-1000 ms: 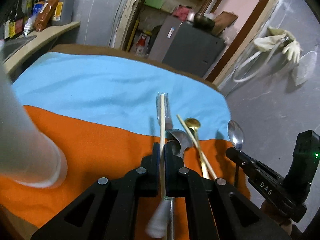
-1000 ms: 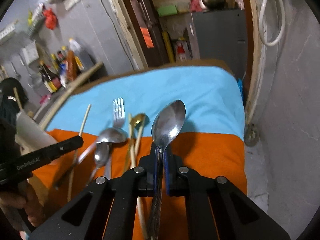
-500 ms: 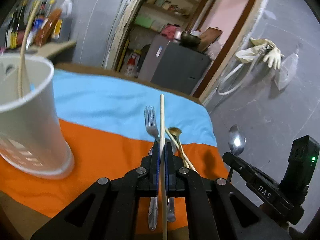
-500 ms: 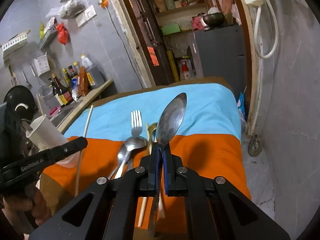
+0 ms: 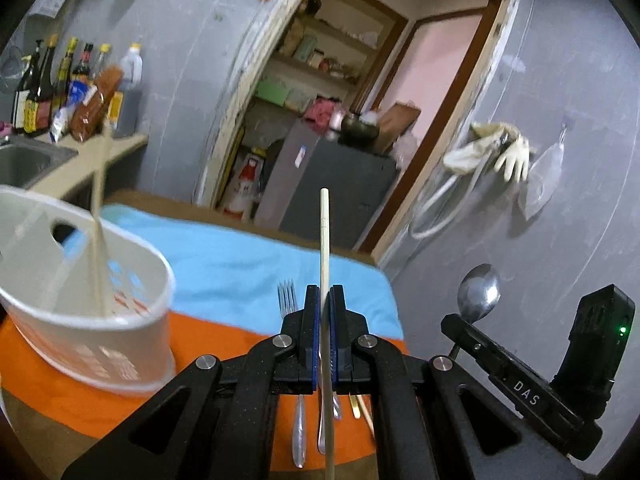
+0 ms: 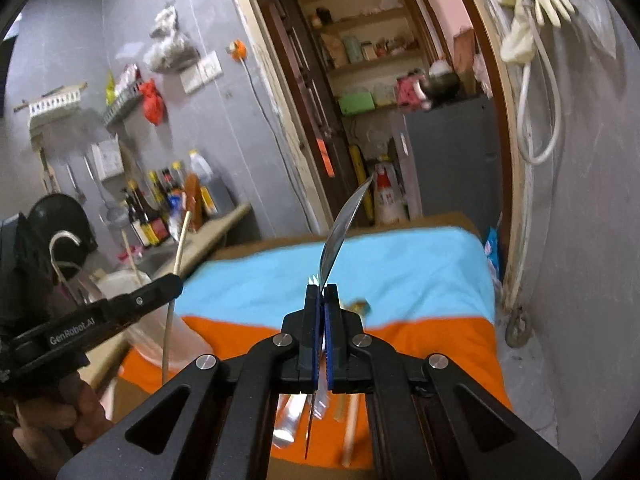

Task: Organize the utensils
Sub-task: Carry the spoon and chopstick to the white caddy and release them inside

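My left gripper (image 5: 325, 300) is shut on a pale chopstick (image 5: 324, 248) that sticks up past its fingertips, well above the table. The white slotted utensil holder (image 5: 92, 320) stands on the orange cloth to its left, with one chopstick (image 5: 98, 216) leaning inside. My right gripper (image 6: 321, 296) is shut on a steel spoon (image 6: 344, 232), seen edge-on with its bowl raised; the same spoon (image 5: 478, 292) shows at the right of the left wrist view. A fork (image 5: 289, 296), another spoon and gold-coloured utensils lie on the cloth below the grippers.
The table carries a blue cloth (image 5: 240, 256) at the back and an orange cloth (image 5: 208, 344) at the front. A counter with sauce bottles (image 5: 60, 92) and a sink stands at left. A grey cabinet (image 5: 340, 192) and a doorway lie behind the table.
Both grippers have risen and tilted up, carrying the chopstick and the spoon. The holder came fully into the left wrist view. The spoon has turned edge-on in the right wrist view.
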### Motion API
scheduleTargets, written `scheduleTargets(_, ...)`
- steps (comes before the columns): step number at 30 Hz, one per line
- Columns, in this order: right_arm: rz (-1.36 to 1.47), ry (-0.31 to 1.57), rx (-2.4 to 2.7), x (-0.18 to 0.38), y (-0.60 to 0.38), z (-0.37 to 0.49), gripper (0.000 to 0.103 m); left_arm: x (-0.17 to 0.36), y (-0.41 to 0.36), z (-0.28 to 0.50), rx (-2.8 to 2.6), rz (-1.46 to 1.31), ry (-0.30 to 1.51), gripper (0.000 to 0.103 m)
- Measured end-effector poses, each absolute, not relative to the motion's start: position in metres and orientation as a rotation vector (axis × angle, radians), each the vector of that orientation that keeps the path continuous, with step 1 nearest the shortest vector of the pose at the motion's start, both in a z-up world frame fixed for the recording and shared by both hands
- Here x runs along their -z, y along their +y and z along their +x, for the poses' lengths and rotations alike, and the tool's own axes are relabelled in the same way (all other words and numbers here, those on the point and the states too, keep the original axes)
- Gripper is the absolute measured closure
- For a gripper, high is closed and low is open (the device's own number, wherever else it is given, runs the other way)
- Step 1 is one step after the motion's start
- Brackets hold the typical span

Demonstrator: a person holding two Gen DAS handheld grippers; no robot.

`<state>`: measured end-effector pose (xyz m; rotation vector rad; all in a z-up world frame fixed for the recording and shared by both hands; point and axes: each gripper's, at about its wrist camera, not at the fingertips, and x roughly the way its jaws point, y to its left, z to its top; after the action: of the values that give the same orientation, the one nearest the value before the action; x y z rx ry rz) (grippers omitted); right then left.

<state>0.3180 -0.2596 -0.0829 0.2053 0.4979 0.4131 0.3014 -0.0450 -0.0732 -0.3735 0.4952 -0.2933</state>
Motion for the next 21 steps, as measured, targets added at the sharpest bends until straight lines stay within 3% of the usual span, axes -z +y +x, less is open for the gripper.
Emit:
scheduleTargets(13, 0.173, 0.205, -0.567, -0.003, -0.154, 0.311, 0.103, -0.013, 0.058, 0.282, 0.202, -0.320, 0.280, 0.101)
scheduleTargets(21, 0.207, 0.112, -0.638, -0.008, -0.090, 0.317, 0.103, -0.006, 0.142, 0.280, 0.101, -0.374, 0.172, 0.101)
